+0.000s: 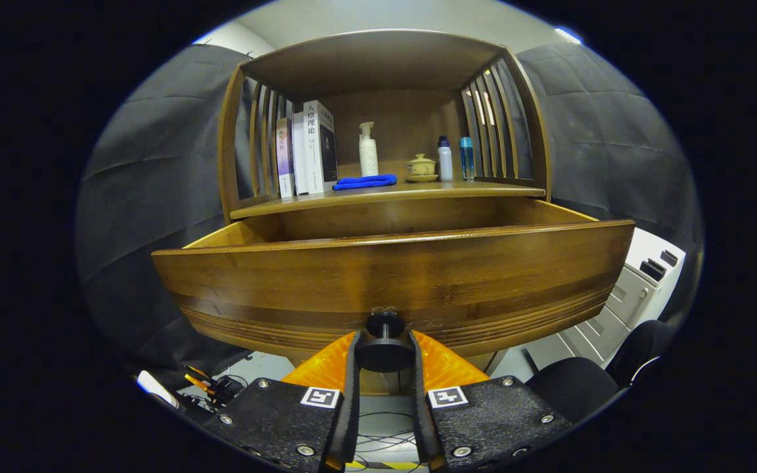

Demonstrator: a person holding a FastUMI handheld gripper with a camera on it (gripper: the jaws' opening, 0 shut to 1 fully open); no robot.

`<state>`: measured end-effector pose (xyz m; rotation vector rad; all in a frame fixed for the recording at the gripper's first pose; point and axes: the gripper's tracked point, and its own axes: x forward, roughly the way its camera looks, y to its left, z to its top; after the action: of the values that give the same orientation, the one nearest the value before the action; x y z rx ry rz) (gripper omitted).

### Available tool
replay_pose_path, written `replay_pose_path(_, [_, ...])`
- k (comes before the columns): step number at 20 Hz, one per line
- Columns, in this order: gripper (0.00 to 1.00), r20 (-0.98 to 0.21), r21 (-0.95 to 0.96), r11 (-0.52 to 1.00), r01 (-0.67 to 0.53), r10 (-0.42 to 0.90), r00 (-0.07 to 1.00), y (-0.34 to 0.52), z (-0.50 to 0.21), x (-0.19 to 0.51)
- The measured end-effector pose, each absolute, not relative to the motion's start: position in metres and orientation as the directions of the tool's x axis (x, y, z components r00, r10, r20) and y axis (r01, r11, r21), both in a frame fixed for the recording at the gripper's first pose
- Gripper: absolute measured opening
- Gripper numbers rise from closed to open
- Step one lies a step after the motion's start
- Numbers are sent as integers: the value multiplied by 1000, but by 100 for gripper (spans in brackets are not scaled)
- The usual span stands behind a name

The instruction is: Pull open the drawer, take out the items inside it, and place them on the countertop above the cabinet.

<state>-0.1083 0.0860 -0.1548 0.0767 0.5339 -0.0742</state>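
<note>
The wooden drawer stands pulled out from the cabinet, its wide front panel right ahead of me. Its round dark knob sits between my two fingers, and my gripper is shut on it, both fingers pressing its sides. From this low angle I cannot see what lies inside the drawer. Above the drawer runs the cabinet's countertop, beyond the fingers.
On the countertop stand several books, a blue cloth, a white pump bottle, a small lidded cup and two small bottles. A white filing cabinet and a dark chair are to the right.
</note>
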Motion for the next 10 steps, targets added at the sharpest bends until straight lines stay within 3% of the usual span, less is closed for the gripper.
replay_pose_path(5, [48,-509,104,993,47,12,861,94,-144,-110])
replay_pose_path(9, [94,-475,175,984,16,70,877,92,-108,-104])
replay_pose_path(10, [95,-459,187,982,27,63,886,88,-96,-98])
